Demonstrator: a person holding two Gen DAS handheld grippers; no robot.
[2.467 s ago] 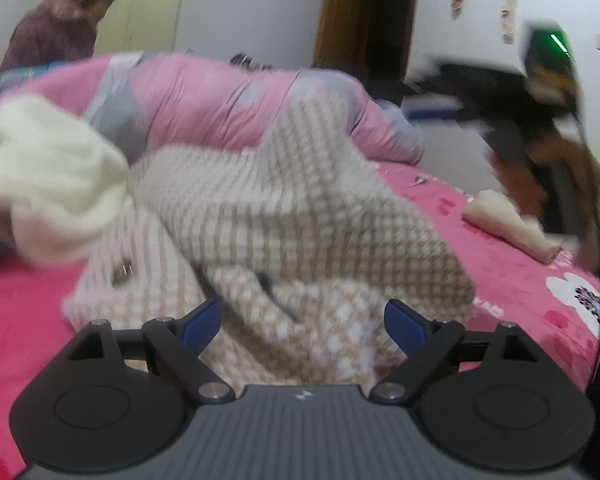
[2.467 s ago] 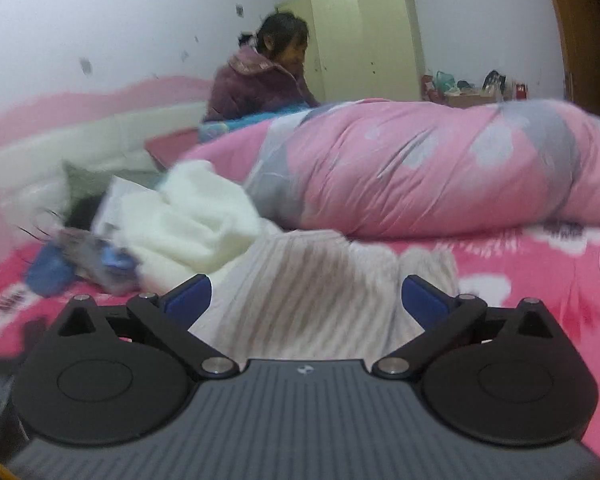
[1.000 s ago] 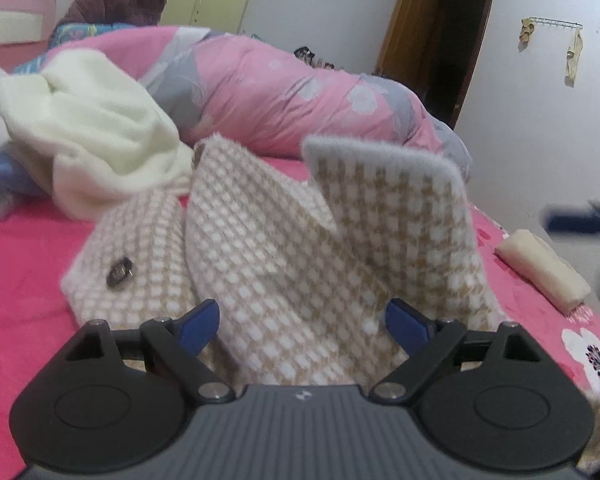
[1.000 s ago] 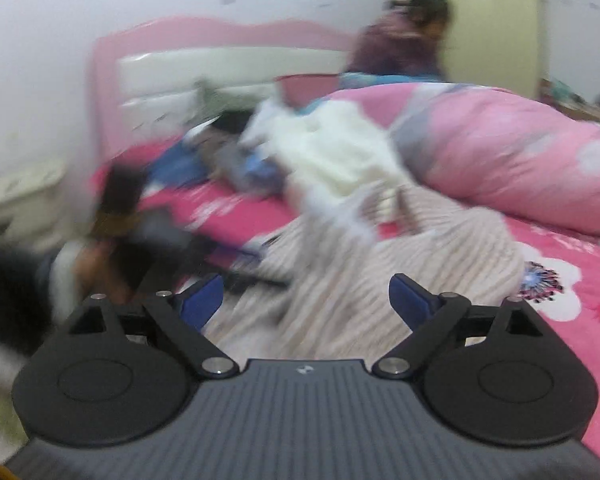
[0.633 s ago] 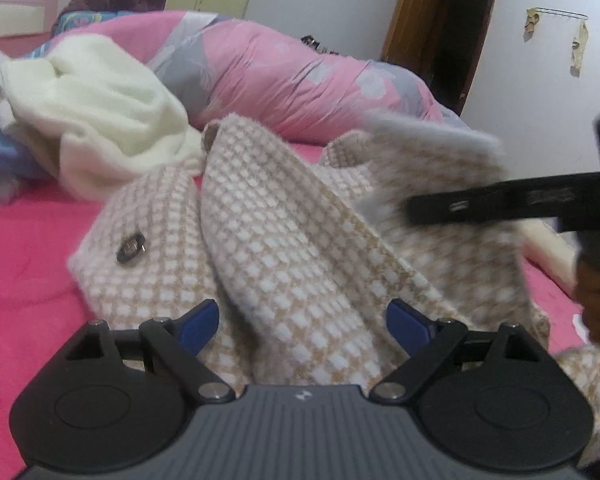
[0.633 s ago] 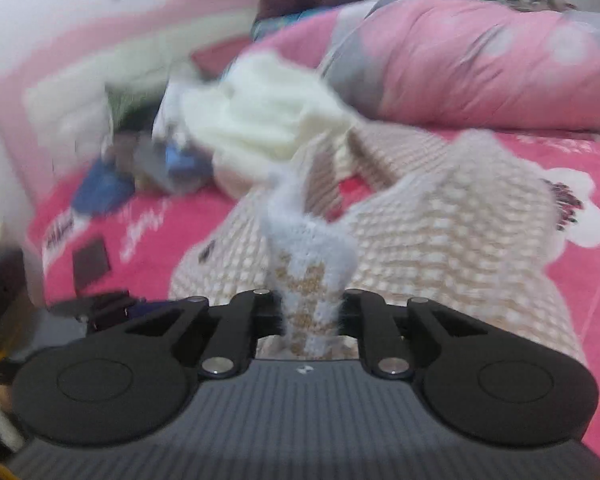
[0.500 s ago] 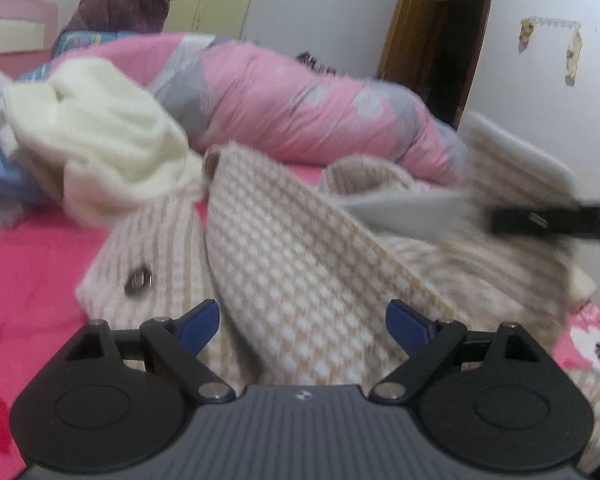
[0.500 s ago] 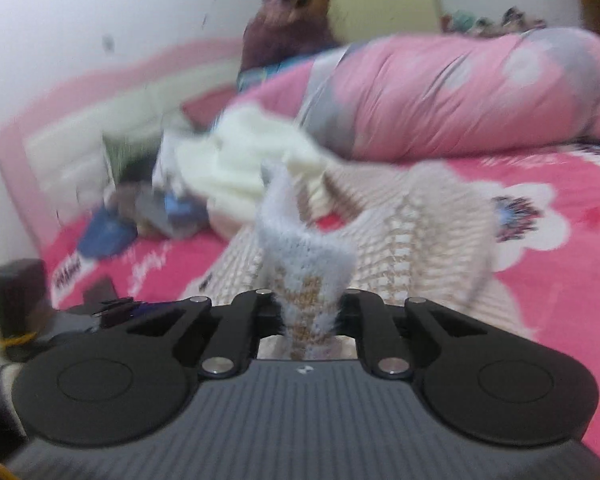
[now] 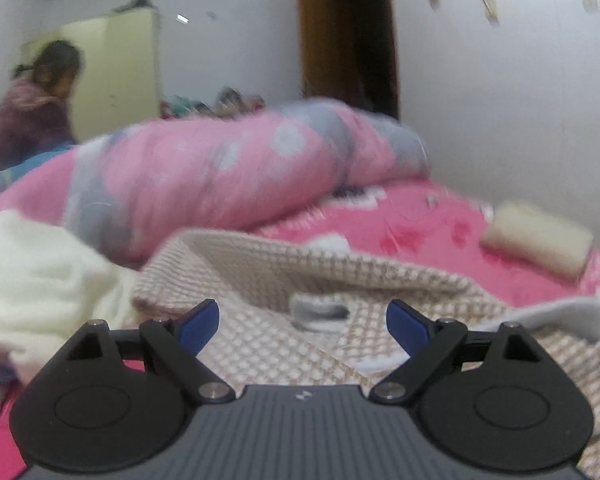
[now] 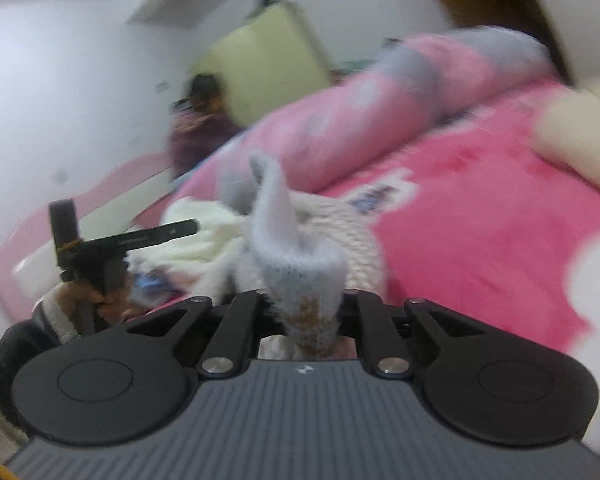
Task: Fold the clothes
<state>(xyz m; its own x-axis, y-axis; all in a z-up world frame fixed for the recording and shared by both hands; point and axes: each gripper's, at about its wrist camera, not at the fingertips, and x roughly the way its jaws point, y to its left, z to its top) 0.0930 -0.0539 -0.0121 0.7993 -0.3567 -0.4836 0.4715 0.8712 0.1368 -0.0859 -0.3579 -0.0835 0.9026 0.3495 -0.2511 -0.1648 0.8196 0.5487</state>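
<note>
A beige-and-white checked fleece garment (image 9: 284, 280) lies spread on the pink bed, its grey neck label (image 9: 320, 312) facing up. My left gripper (image 9: 302, 326) is open and empty, low over the garment near the label. My right gripper (image 10: 306, 312) is shut on a fold of the same checked garment (image 10: 296, 256), whose fluffy edge stands up between the fingers. The left gripper and the hand holding it (image 10: 96, 252) show at the left of the right wrist view.
A cream fleece garment (image 9: 32, 276) lies in a heap at the left. A rolled pink and grey duvet (image 9: 220, 172) runs across the back. A folded cream piece (image 9: 536, 240) sits at the right on the pink sheet (image 9: 420, 228). A person (image 9: 32, 108) stands behind the bed.
My right gripper has pulled the pinched fold to the right, spreading the garment flatter. My left gripper has risen and now faces the neck label. Both views are blurred by motion.
</note>
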